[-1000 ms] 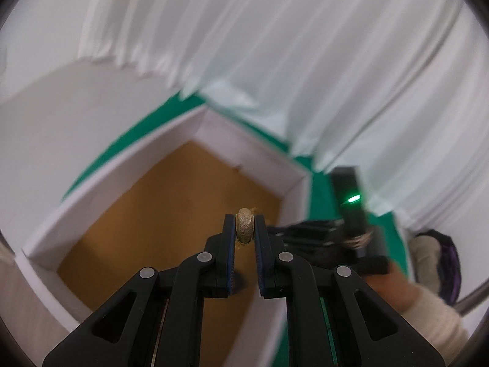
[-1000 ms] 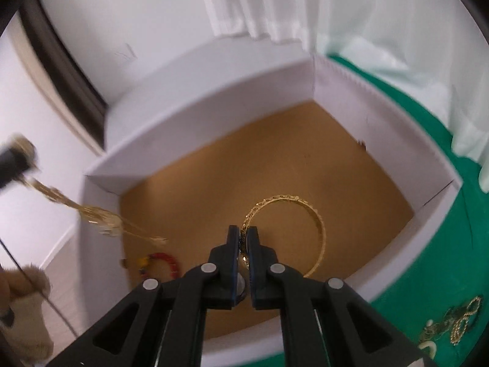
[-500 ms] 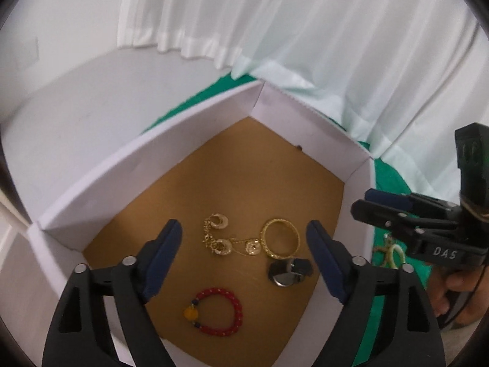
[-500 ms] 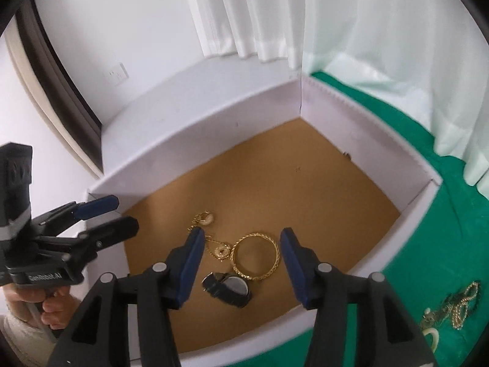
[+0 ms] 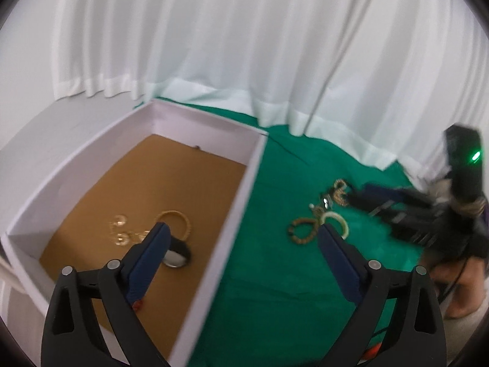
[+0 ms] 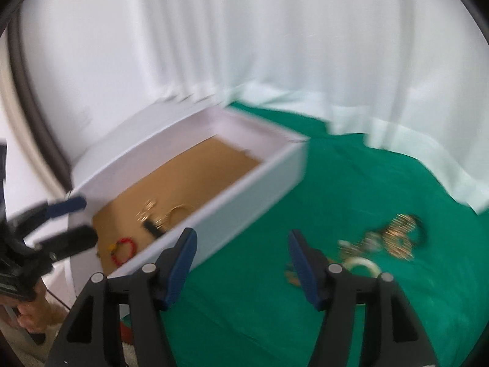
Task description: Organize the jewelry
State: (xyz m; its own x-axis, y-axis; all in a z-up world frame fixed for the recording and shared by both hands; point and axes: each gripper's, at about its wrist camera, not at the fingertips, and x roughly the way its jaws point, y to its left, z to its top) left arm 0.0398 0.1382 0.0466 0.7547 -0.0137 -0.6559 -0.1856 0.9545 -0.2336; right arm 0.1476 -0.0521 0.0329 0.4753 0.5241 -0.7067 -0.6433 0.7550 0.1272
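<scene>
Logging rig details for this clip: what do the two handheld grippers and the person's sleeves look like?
Both the left gripper and the right gripper are matte black plastic with triangular cutouts, silver pivot rivets and dark blue pads on the jaws. A block on the right gripper shows a green light. A thin black cable hangs by it. A cream sleeve shows at the right wrist.

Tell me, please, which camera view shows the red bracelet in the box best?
The right wrist view: the red bracelet lies whole, though blurred, on the box floor. In the left wrist view only a red sliver peeks out beside the open left gripper.
</scene>
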